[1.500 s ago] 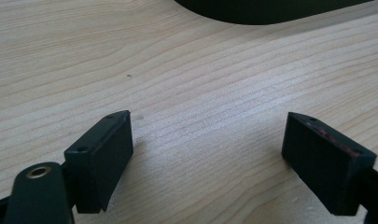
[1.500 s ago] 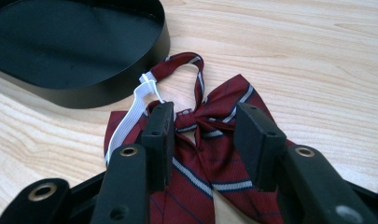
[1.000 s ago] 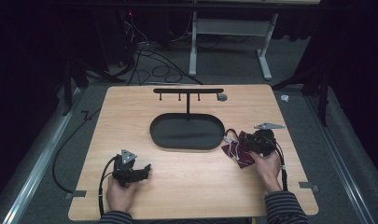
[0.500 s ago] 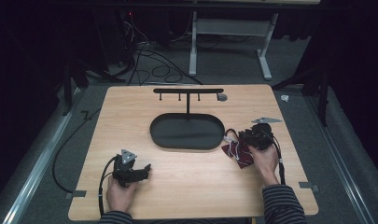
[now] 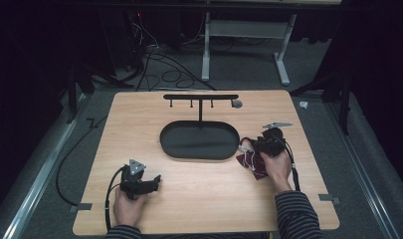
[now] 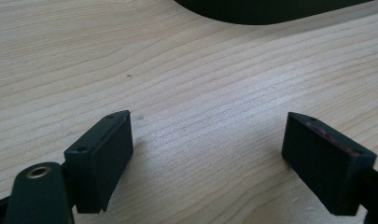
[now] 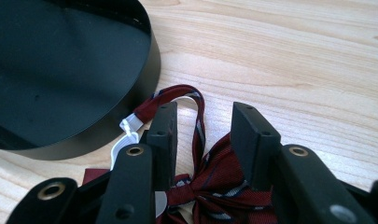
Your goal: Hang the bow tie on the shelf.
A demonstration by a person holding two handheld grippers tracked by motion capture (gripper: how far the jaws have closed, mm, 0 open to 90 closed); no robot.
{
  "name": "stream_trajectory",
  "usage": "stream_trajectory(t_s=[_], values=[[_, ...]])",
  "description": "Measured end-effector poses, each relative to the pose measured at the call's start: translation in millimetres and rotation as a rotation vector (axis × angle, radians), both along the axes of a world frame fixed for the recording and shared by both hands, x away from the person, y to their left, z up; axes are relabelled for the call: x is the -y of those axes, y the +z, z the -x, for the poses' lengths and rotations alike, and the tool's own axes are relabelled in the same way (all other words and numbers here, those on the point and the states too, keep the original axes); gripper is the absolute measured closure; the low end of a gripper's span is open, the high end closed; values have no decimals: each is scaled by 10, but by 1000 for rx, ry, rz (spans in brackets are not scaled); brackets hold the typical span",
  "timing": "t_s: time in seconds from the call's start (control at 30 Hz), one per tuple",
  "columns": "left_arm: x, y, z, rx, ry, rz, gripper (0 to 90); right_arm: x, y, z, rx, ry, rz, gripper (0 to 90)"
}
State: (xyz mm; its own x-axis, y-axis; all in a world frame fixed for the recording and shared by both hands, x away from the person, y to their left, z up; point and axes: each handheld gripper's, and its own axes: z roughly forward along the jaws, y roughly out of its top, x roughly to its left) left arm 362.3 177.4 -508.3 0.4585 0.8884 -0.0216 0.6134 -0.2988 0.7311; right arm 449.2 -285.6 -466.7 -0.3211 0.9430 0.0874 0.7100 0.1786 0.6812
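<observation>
Bow tie (image 7: pixel 224 182) strap between part-open right hand-held gripper (image 7: pixel 203 123) jaws, unpinched, beside tray (image 7: pixel 151 60); left hand-held gripper (image 6: pixel 207 158) wide, empty

right hand-held gripper (image 5: pixel 264 145) over bow tie (image 5: pixel 253 163)

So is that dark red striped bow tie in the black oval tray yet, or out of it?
Out. The dark red striped bow tie lies on the wooden table beside the black oval tray.
</observation>
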Motion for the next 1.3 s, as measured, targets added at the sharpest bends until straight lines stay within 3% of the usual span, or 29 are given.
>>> stream_trajectory(t_s=[0.43, 0.73, 1.0, 1.3], values=[[0, 0, 0, 0, 0, 0, 168, -69, -102, -114, -31, -8, 24, 661], [0, 0, 0, 0, 0, 0, 168, -116, -190, -174, -60, -14, 65, 746], [0, 0, 0, 0, 0, 0, 168, -161, -205, -166, -47, 9, 108, 894], [0, 0, 0, 0, 0, 0, 168, -147, -154, -140, -29, 17, 108, 900]])
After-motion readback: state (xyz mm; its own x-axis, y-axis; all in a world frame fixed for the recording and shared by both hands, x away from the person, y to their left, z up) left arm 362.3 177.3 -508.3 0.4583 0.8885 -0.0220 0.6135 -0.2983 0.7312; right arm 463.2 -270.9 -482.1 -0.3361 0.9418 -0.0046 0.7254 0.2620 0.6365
